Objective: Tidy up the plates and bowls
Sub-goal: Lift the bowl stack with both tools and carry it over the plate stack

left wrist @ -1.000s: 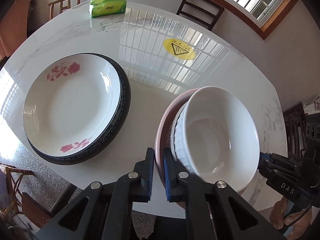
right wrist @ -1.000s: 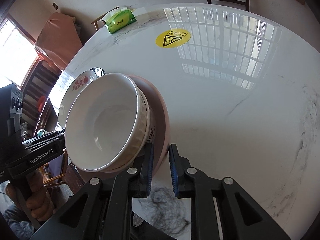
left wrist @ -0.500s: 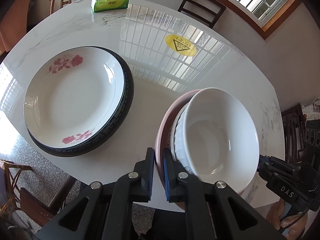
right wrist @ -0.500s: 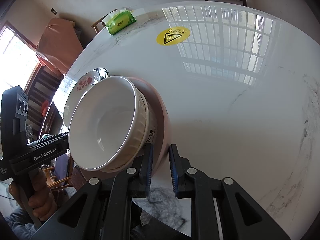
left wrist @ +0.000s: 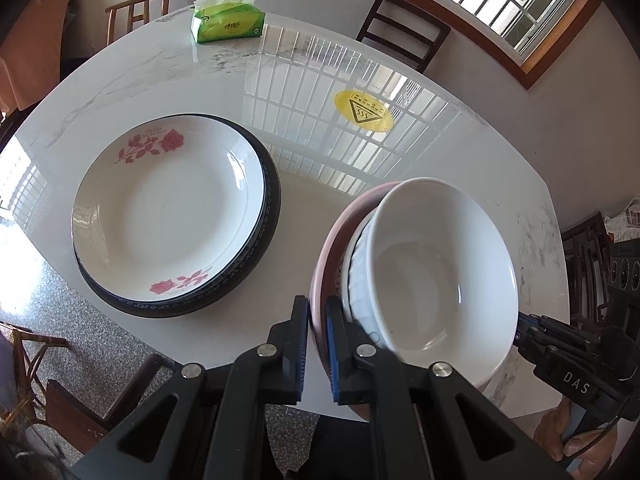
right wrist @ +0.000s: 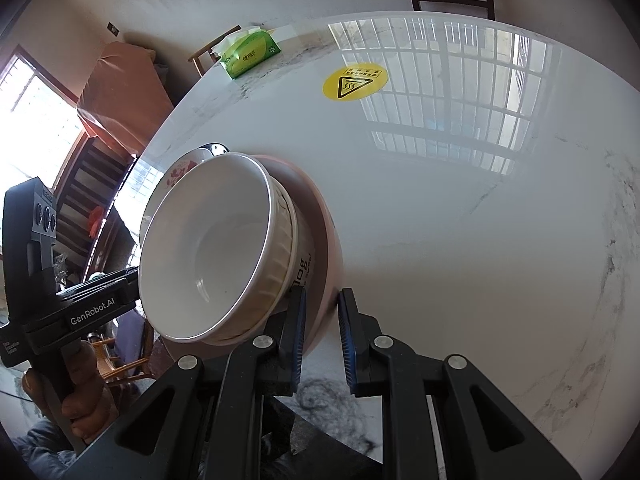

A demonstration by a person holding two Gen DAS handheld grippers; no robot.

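A pink bowl (left wrist: 331, 240) (right wrist: 320, 208) carries two white bowls nested inside; the top one (left wrist: 432, 276) (right wrist: 212, 252) is ribbed outside. The stack hangs tilted over the near edge of the marble table (left wrist: 308, 200) (right wrist: 460, 220). My left gripper (left wrist: 317, 312) is shut on the pink bowl's near rim. On the opposite rim my right gripper (right wrist: 322, 300) is shut too. To the left, a white plate with red roses (left wrist: 168, 208) lies on a dark patterned plate (left wrist: 268, 240); in the right wrist view only a sliver of them (right wrist: 180, 168) shows behind the bowls.
A green tissue pack (left wrist: 228, 20) (right wrist: 250, 54) sits at the table's far edge. A yellow warning sticker (left wrist: 363, 111) (right wrist: 354, 82) marks the middle. Chairs (left wrist: 404, 30) (left wrist: 138, 12) stand beyond the table, and another (left wrist: 80, 400) below its near edge.
Both grippers keep their hold on the pink bowl. The views have shifted only slightly; the stack stays over the table's near edge.
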